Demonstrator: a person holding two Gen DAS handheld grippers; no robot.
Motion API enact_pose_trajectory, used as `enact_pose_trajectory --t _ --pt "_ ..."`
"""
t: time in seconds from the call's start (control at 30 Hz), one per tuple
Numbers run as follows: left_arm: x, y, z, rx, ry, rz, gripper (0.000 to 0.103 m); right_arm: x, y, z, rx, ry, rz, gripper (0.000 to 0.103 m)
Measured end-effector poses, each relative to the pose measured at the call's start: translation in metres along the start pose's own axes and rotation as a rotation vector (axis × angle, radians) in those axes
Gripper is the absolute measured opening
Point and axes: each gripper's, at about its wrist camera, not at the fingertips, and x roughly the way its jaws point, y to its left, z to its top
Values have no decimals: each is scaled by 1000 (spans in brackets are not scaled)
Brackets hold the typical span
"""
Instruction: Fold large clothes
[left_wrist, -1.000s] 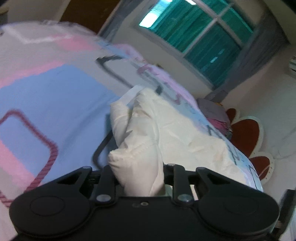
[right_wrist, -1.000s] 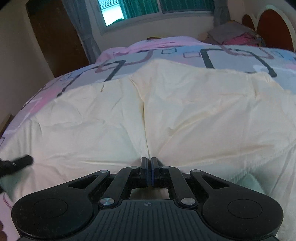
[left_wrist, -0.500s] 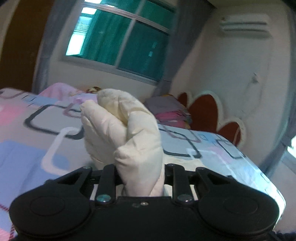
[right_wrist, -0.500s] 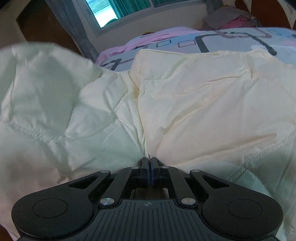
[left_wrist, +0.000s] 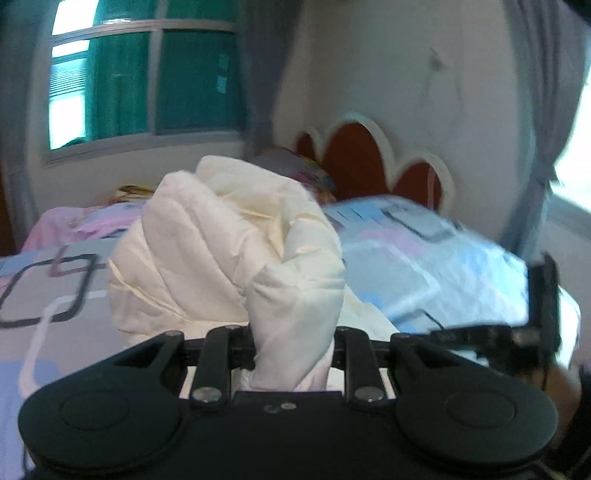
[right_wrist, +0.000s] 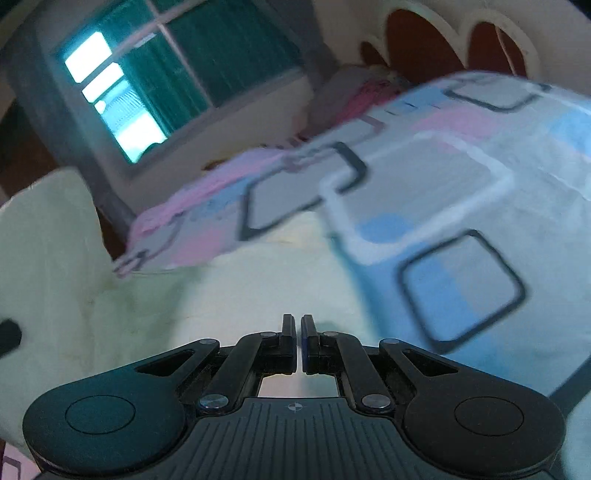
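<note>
A large cream padded garment (left_wrist: 229, 258) lies bunched on the bed. My left gripper (left_wrist: 295, 347) is shut on a thick fold of it and holds the fold up above the bedspread. In the right wrist view the same cream garment (right_wrist: 229, 295) spreads below and to the left. My right gripper (right_wrist: 298, 339) has its jaws almost together with a thin gap, and nothing shows between them. The other gripper's black frame (left_wrist: 539, 302) shows at the right edge of the left wrist view.
The bed has a patterned bedspread (right_wrist: 443, 177) in blue, pink and grey. A red scalloped headboard (left_wrist: 373, 162) stands against the wall, with a pile of clothes (left_wrist: 306, 173) before it. A window with green curtains (left_wrist: 155, 85) is behind the bed.
My left gripper has swung right with the fold still in it. My right gripper has let go of the garment's edge and turned up and right, now facing the bedspread.
</note>
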Motion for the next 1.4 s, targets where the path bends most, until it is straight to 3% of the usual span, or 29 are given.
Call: enact_pose_trajectory --t 0.07,0.2,0.4,0.47,0.57,0.7,0.73,0.77,0.8,0.83,0.93,0.97,1.03,1.07,1.2,1.27,1.4 --pt "24 -19 -1 25 60 -48 22 19 -16 4 25 78 55 4" --pt "70 -48 -14 26 173 -111 23 25 -27 2 20 115 78 4" --pt "115 -59 -36 -55 271 -168 37 23 -44 -7 25 154 99 4" --pt "120 -58 -36 -103 279 -208 65 21 -53 -9 56 162 116 4" --pt "119 -53 -39 -188 284 -297 90 12 -71 -2 142 138 107 4" --pt "104 -45 -38 -274 251 -374 90 -19 -83 7 160 82 92 5" --pt "98 -45 -36 -292 230 -395 91 -25 -82 8 156 68 96 16" --pt "92 -42 -35 -311 213 -407 92 -33 -81 9 152 48 94 34" --pt "83 -36 -35 -336 194 -430 92 -41 -78 11 145 17 91 73" --pt "74 -29 -34 -363 176 -451 92 -41 -75 16 129 -13 102 77" --pt "54 -6 -28 -399 94 -447 89 -50 -55 25 81 -46 133 77" --pt "46 7 -25 -392 59 -393 87 -53 -46 29 55 -60 148 76" --pt "48 29 -20 -381 17 -288 67 -54 -26 42 -2 -76 177 67" --pt "50 45 -18 -388 10 -225 62 -51 -16 47 -22 -79 189 67" --pt "68 105 -12 -425 -21 -88 55 -30 32 73 -122 -48 248 67" --pt "84 123 -7 -441 -20 -86 43 -11 54 83 -174 -12 257 67" --pt "115 141 -4 -427 35 -111 43 28 80 89 -223 123 268 67"
